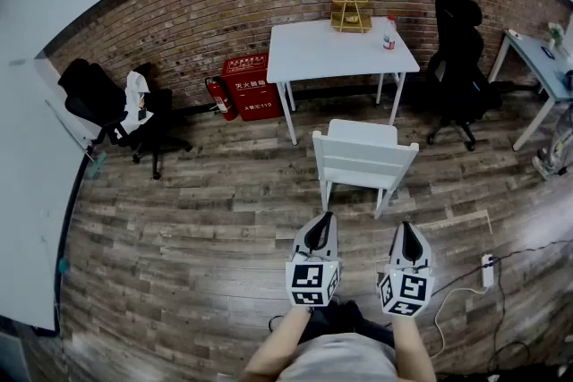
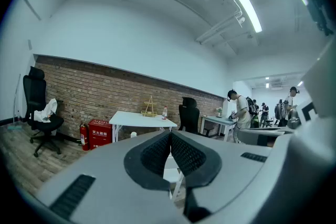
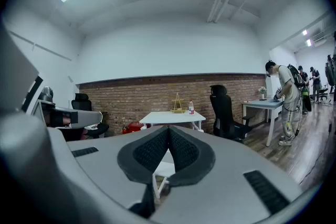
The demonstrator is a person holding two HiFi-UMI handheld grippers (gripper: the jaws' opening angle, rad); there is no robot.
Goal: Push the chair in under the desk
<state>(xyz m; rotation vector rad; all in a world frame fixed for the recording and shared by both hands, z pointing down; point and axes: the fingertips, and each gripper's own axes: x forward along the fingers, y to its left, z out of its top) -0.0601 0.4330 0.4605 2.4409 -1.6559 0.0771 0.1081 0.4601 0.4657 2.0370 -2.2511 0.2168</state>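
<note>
A white chair (image 1: 363, 158) stands on the wooden floor, its backrest toward me and its seat facing the white desk (image 1: 338, 50) by the brick wall, with a gap of floor between them. My left gripper (image 1: 323, 217) and right gripper (image 1: 408, 228) are both shut and empty, held side by side a short way behind the chair's backrest without touching it. In the left gripper view the left gripper (image 2: 170, 135) points at the desk (image 2: 140, 119); the chair shows only as a white patch below its jaws. The right gripper (image 3: 168, 130) also faces the desk (image 3: 171, 117).
A wire rack (image 1: 351, 9) and a bottle (image 1: 389, 32) stand on the desk. A red fire-equipment box (image 1: 251, 86) with an extinguisher (image 1: 219, 97) sits left of it. Black office chairs (image 1: 458, 60) (image 1: 116, 109) stand at either side. A power strip (image 1: 488, 269) and cable lie on the floor, right.
</note>
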